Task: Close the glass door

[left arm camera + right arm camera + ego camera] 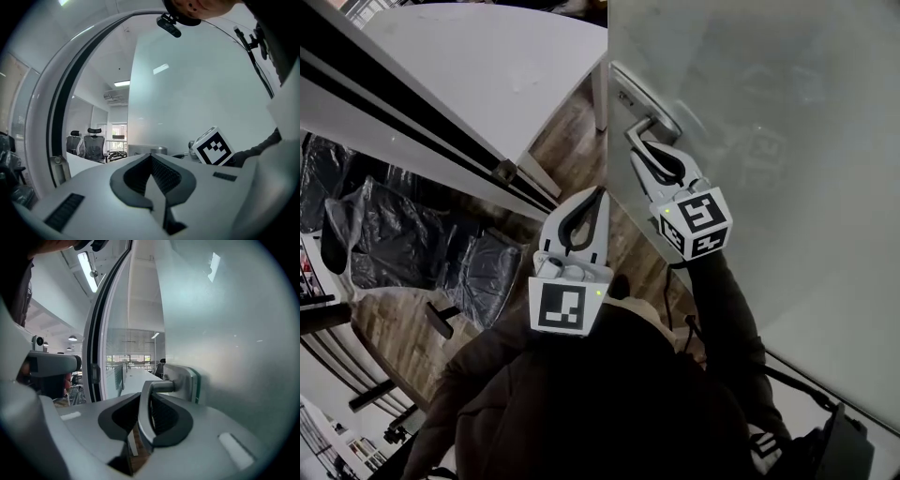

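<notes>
the right tool (652, 155) pinches the lever handle (649, 128) of the door (769, 141). in the right gripper view the lever runs between the two pads, which press on it. the left tool (600, 194) hangs free just left of the door's edge, its jaws pressed together on nothing.

the door stands ajar: between its edge and the frame (412, 112) a gap shows, with wood floor (572, 131) in it. so the step in hand looks like the swing itself, with the grip made and the door not yet home. the next move, i judge, calls for bringing the door's edge steadily to the frame without letting the lever slip from the pads, and for keeping the left tool out of the closing gap.

the door is frosted glass. in the room are a white table (487, 66) and chairs (403, 234) wrapped in dark plastic.
</notes>
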`<action>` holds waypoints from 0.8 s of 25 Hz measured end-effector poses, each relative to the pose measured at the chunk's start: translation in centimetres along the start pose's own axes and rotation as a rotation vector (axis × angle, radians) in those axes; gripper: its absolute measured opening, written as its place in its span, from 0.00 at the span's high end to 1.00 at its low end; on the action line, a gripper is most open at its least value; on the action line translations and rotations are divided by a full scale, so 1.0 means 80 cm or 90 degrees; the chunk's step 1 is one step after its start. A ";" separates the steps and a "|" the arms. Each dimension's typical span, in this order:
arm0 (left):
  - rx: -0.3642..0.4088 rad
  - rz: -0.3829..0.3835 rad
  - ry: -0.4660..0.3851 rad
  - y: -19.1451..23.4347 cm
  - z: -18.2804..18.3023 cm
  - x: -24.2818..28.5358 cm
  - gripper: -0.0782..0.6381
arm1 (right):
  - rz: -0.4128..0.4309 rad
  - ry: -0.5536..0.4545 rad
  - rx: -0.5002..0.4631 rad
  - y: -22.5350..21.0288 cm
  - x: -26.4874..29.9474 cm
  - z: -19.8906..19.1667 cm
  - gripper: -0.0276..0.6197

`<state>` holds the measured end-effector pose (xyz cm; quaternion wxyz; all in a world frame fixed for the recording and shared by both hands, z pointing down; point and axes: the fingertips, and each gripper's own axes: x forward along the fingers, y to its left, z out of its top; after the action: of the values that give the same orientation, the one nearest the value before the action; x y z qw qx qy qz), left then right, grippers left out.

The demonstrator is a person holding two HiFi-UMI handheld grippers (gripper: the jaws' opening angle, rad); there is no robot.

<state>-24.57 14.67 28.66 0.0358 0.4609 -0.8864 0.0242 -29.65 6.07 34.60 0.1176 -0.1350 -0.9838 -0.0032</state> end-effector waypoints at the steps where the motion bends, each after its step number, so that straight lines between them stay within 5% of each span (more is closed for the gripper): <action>1: 0.002 0.007 -0.001 0.000 0.001 -0.007 0.90 | 0.004 0.001 0.000 0.009 -0.001 0.000 0.86; 12: -0.005 0.100 0.017 -0.001 -0.013 -0.095 0.90 | 0.068 0.006 -0.018 0.099 -0.014 -0.002 0.86; 20: -0.008 0.084 -0.002 0.002 -0.013 -0.152 0.90 | 0.080 0.001 -0.020 0.166 -0.036 -0.007 0.86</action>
<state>-17.65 24.77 28.68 0.0353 0.4011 -0.9151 0.0199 -23.27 18.05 34.17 0.1162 -0.1983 -0.9732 -0.0116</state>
